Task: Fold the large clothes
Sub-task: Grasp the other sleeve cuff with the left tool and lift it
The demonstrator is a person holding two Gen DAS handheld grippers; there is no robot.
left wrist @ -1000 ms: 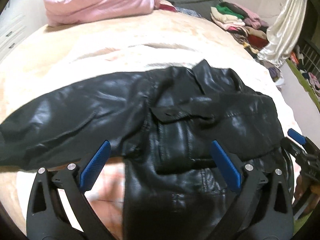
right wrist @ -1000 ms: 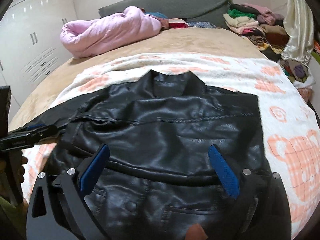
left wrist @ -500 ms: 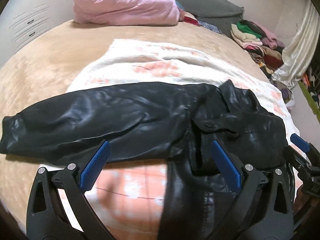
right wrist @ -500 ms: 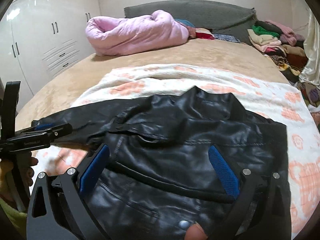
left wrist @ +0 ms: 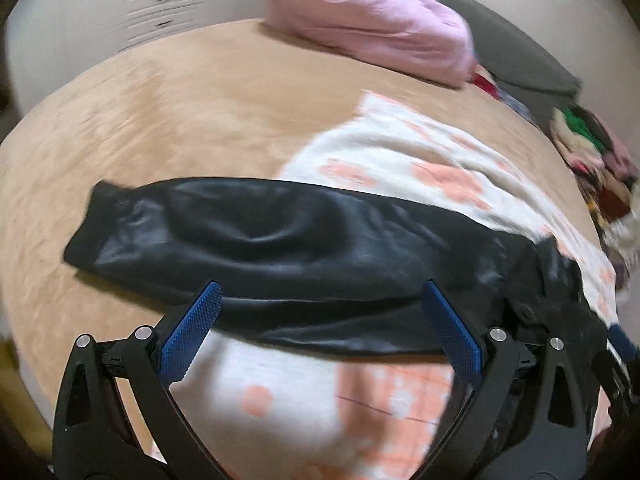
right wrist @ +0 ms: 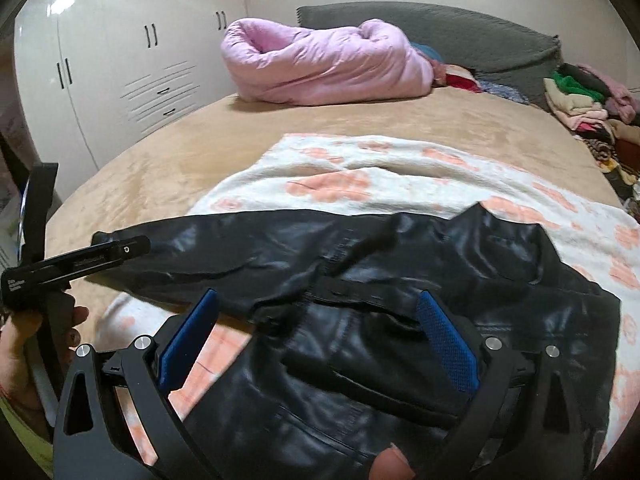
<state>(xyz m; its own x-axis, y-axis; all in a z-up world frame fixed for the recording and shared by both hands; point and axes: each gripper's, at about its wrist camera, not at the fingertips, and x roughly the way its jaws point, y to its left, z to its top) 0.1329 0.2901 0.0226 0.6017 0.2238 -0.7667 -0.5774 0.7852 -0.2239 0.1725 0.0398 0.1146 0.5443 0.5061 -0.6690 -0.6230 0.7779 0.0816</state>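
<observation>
Black leather jacket (right wrist: 400, 320), glossy and creased, lies spread on a white blanket with peach flower prints (right wrist: 360, 176) that covers the near part of a tan bed (right wrist: 200, 140). One long black sleeve (left wrist: 260, 240) stretches out to the left, its cuff resting on the tan cover beyond the blanket's edge. The left gripper (left wrist: 320, 328), with blue pads, hangs over the sleeve, fingers spread wide and holding nothing. The right gripper (right wrist: 318, 340) hangs over the jacket's body near the collar, likewise spread wide and empty. A hand (right wrist: 24, 340) grips the left tool's handle at the far left. At the far end of the bed sits a rolled pink quilt (right wrist: 328, 64) against a grey headboard (right wrist: 460, 36); white wardrobes (right wrist: 120, 60) stand on the left and a stack of folded clothes (right wrist: 580, 100) on the right.
</observation>
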